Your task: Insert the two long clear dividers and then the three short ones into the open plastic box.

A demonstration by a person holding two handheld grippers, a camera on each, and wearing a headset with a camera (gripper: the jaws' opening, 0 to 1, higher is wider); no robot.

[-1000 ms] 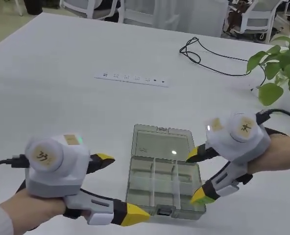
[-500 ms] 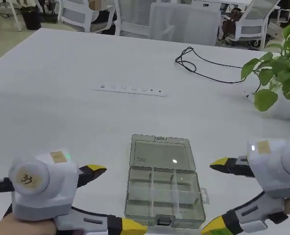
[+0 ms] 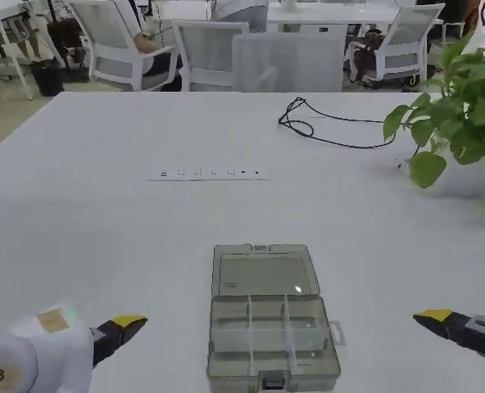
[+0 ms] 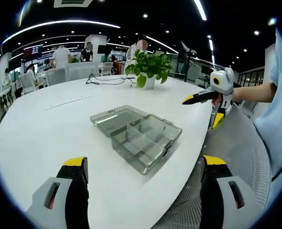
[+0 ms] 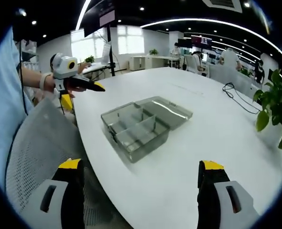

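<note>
The clear plastic box (image 3: 272,337) lies open on the white table, its lid (image 3: 263,274) flat behind the tray. Clear dividers (image 3: 285,321) stand in the tray and split it into several compartments. My left gripper (image 3: 118,330) is low at the left, well apart from the box, and open with nothing in it. At the right edge my right gripper (image 3: 439,321) is also open, empty and clear of the box. In the left gripper view the box (image 4: 136,136) lies ahead of the spread left gripper (image 4: 145,163). The right gripper view shows the box (image 5: 141,124) beyond the right gripper (image 5: 140,165).
A white power strip (image 3: 207,173) lies mid-table and a black cable (image 3: 324,131) coils behind it. A potted plant (image 3: 455,115) stands at the back right. Chairs (image 3: 111,49) line the far edge. The table's near edge (image 4: 179,181) is close to both grippers.
Both grippers have drawn back from the box's sides toward the near edge of the table. The head camera has tilted up. The box has stayed put.
</note>
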